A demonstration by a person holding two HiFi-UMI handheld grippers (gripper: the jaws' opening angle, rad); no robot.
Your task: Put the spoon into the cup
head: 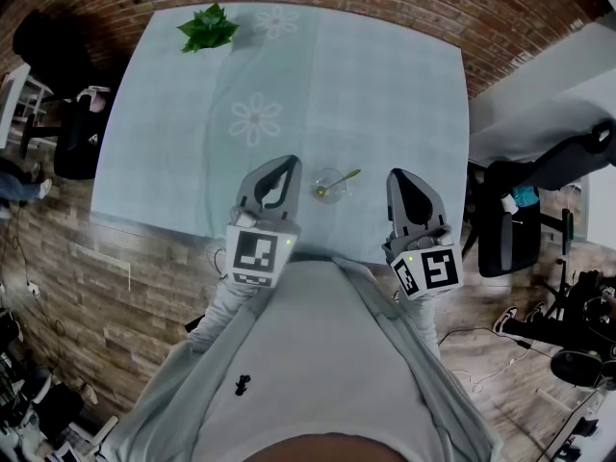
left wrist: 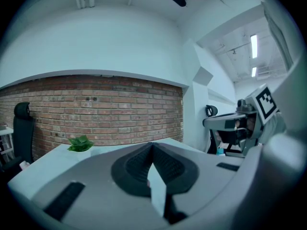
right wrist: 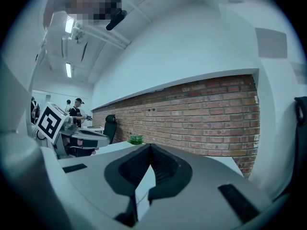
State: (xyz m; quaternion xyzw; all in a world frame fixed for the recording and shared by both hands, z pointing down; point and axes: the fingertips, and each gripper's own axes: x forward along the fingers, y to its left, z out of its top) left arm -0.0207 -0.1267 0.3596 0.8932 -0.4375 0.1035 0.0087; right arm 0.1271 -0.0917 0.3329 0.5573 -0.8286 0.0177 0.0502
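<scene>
- Clear cup (head: 328, 185) stands on the table (head: 385, 85) between both hand-held grippers, with the spoon (head: 339, 180) inside and its handle over the rim; its bowl is blurred.
- Jaws of the left hand-held gripper (head: 286, 164) and the right hand-held gripper (head: 398, 175) are pressed together, empty.
- Both gripper views miss the cup.

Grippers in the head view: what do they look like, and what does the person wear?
Both the left gripper and right gripper are pale grey shells with dark ribbed pads inside. Each carries a white cube with black square markers and a small green light. The person wears a light grey long-sleeved top.
</scene>
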